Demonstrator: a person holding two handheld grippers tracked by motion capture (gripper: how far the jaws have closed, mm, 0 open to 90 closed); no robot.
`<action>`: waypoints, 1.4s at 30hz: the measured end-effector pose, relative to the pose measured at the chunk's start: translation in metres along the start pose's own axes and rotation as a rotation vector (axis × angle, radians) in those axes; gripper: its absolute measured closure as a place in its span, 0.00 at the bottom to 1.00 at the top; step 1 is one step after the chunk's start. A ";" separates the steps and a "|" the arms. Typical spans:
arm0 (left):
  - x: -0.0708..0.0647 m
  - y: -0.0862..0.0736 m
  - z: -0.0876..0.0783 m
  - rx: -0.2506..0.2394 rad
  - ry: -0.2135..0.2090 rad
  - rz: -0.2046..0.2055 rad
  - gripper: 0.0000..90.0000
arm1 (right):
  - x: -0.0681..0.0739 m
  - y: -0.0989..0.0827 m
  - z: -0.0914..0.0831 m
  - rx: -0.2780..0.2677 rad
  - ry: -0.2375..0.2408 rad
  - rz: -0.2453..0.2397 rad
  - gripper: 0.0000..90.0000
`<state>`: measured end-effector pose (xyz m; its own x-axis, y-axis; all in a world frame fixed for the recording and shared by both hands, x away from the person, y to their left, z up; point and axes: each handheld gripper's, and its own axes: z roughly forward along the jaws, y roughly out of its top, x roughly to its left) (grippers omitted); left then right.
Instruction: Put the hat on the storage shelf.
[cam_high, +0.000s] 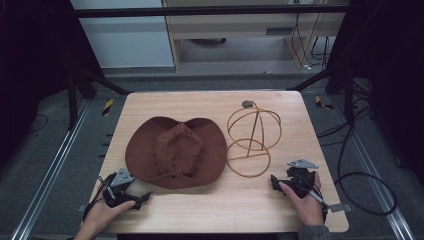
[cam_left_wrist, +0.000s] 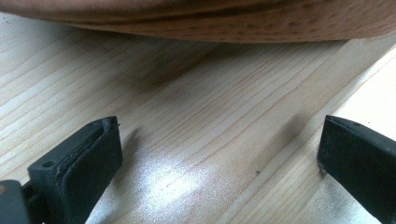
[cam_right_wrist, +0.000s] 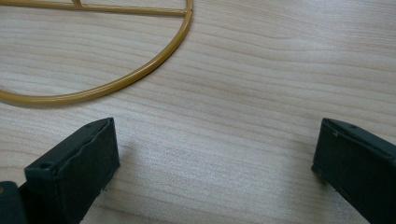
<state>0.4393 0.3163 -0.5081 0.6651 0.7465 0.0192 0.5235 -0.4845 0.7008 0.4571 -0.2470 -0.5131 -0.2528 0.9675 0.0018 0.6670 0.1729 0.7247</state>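
1. I see the brown hat (cam_high: 175, 152) crown-up at the middle of the table (cam_high: 235, 205), with the gold wire stand (cam_high: 251, 141) just beside its right brim; whether they touch I can't tell.
2. Left gripper (cam_high: 131, 199) sits near the front-left brim, jaws wide apart, nothing between them, only bare wood in the left gripper view, brim edge (cam_left_wrist: 210, 25) ahead.
3. Right gripper (cam_high: 281, 186) is near the stand's base ring (cam_right_wrist: 116, 84), jaws likewise wide and empty.
4. My read on handling: the hat looks like soft felt or suede, light, floppy at the brim (it will sag if held from one side). I'd pinch the brim at opposite edges, one gripper each.
5. The stand looks thin, light and stiff, so it may well slide or tip when nudged; I'd lower the crown straight over its dome.
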 end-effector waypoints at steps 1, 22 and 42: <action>0.000 0.001 0.000 0.008 -0.001 0.000 0.00 | 0.000 0.000 0.000 0.000 0.000 0.000 0.00; -0.013 0.004 -0.033 -0.062 -0.054 0.002 0.06 | 0.000 0.000 0.000 0.000 0.000 -0.001 0.00; -0.011 0.025 -0.063 -0.147 -0.025 0.034 0.05 | 0.000 0.000 0.000 0.000 -0.002 0.000 0.00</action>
<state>0.4117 0.3249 -0.4456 0.6953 0.7181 0.0284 0.4178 -0.4361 0.7970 0.4572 -0.2469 -0.5132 -0.2513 0.9679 0.0007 0.6669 0.1726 0.7249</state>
